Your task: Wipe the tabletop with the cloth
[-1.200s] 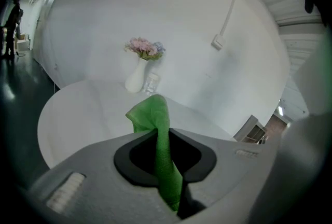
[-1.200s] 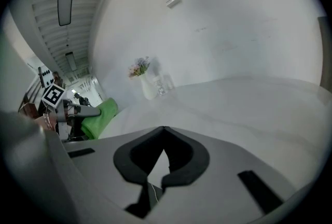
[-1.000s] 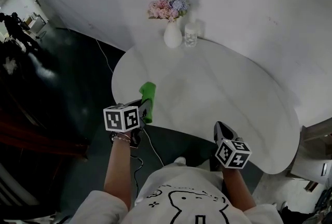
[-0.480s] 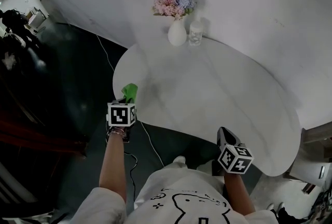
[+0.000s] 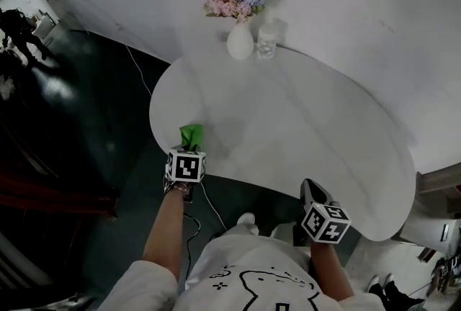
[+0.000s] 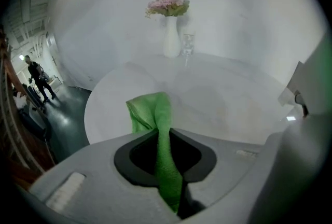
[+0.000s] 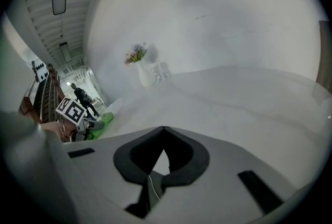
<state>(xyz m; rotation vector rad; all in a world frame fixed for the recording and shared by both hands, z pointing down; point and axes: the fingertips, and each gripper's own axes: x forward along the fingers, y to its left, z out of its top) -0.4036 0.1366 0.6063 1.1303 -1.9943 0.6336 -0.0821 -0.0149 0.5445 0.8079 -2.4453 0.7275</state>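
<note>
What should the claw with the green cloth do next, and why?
Probably sweep the green cloth forward across the table, toward the vase. The left claw is shut on it at the table's near left edge, and nearly all the white top lies ahead. The right claw is shut and empty, off to the side.
</note>
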